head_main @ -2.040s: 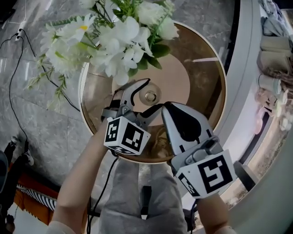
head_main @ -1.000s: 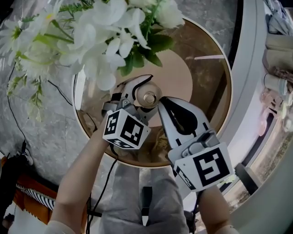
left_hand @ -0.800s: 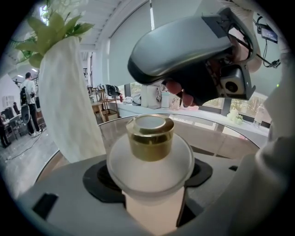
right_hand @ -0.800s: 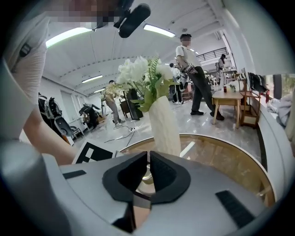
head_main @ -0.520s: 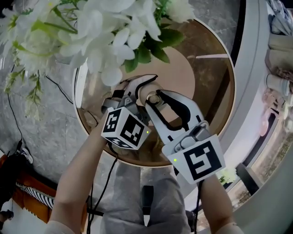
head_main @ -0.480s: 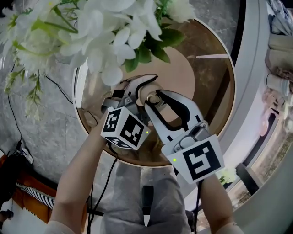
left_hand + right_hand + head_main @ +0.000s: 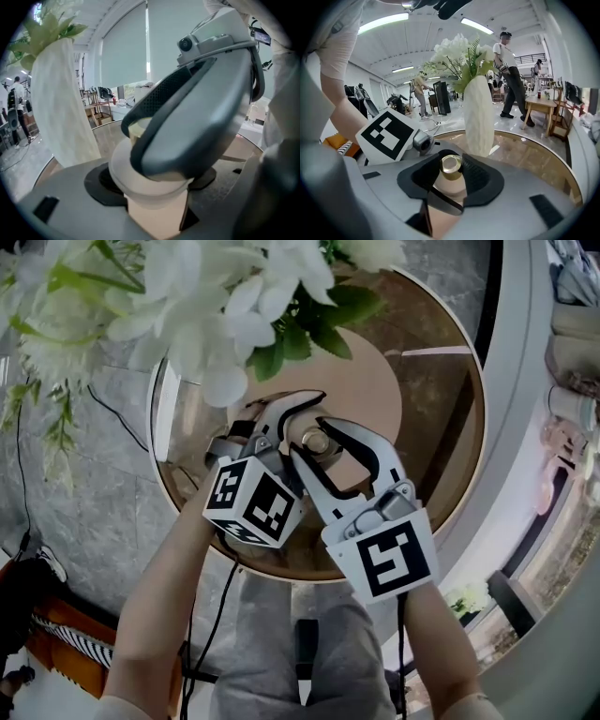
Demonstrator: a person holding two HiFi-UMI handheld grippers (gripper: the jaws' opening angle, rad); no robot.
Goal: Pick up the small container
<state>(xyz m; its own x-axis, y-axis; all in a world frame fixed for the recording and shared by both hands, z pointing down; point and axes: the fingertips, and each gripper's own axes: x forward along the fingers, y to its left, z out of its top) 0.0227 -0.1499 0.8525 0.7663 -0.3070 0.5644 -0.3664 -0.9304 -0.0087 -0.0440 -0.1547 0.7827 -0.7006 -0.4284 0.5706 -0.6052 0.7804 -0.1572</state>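
Observation:
The small container (image 7: 315, 439) is a beige bottle with a gold cap, held over the round table. My left gripper (image 7: 302, 426) is shut on its body (image 7: 154, 211), with the pads against both sides. My right gripper (image 7: 310, 441) has come in from the right. Its jaws have just been opening and now stand wide, one on each side of the container's gold cap (image 7: 451, 164), not pressing on it. In the left gripper view, one grey finger of the right gripper (image 7: 197, 117) hides the container's top.
A white ribbed vase (image 7: 479, 117) with white flowers (image 7: 187, 296) stands on the round glass-topped table (image 7: 441, 427) just beyond the grippers. The table rim (image 7: 169, 484) curves past on the left. Several people stand in the background of the right gripper view.
The right gripper has shifted left to the container, and its jaws have gone from shut to wide apart round the cap. The left gripper still holds the container in the same place.

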